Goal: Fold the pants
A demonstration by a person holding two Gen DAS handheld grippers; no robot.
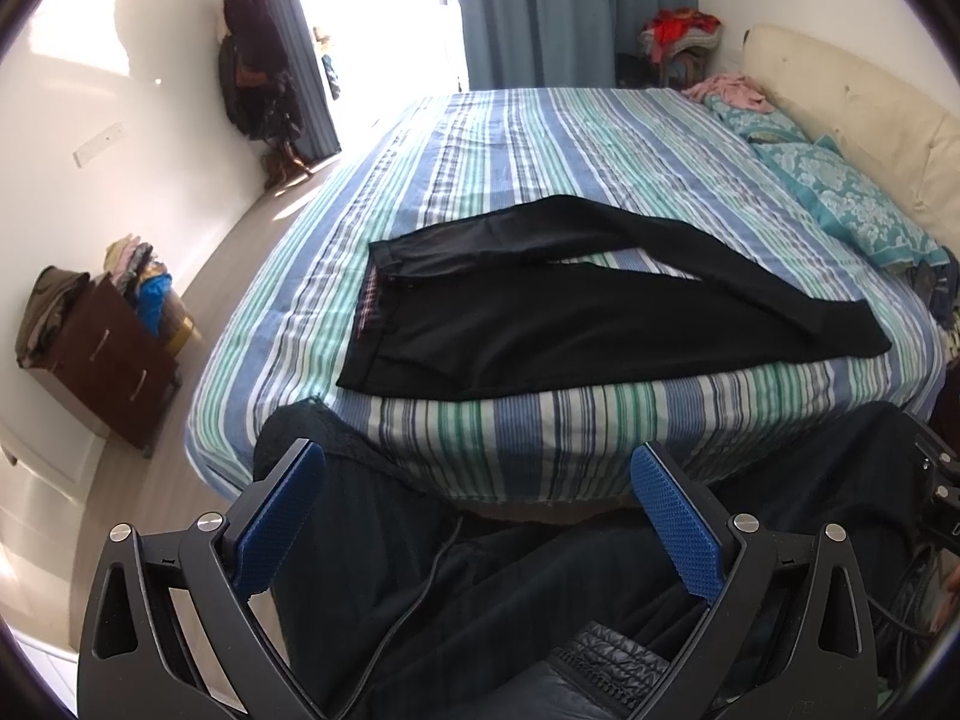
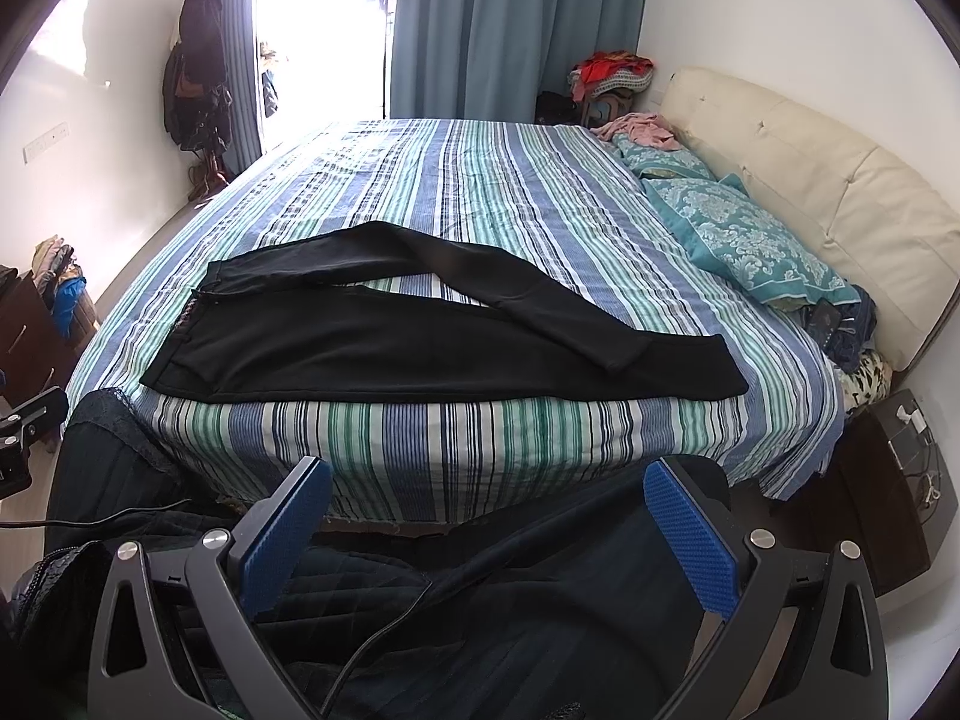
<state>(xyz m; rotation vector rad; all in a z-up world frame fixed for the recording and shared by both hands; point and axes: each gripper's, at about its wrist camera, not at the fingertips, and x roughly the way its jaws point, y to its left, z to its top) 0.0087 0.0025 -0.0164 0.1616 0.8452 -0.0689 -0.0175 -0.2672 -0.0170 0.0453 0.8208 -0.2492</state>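
Striped bedding in blue, green and white covers the bed (image 2: 480,192) that fills both views, with a cream headboard (image 2: 810,180) on the right and blue curtains (image 2: 510,30) at the far end. Black pants (image 2: 420,342) lie near the bed's near edge, waistband to the left and hems to the right; the far leg bows away from the near one and crosses onto it at the hem, so the legs look only roughly brought together (no neat fold yet). By my reading the folding is barely begun: aligning the legs and doubling them over remains. Each hand-held gripper, left (image 1: 477,516) and right (image 2: 486,531), hangs spread wide and empty, short of the bed, above the person's dark-clothed lap. Teal pillows (image 2: 750,246) and a pink garment (image 2: 642,129) sit well apart from the pants, so nothing crowds the work.
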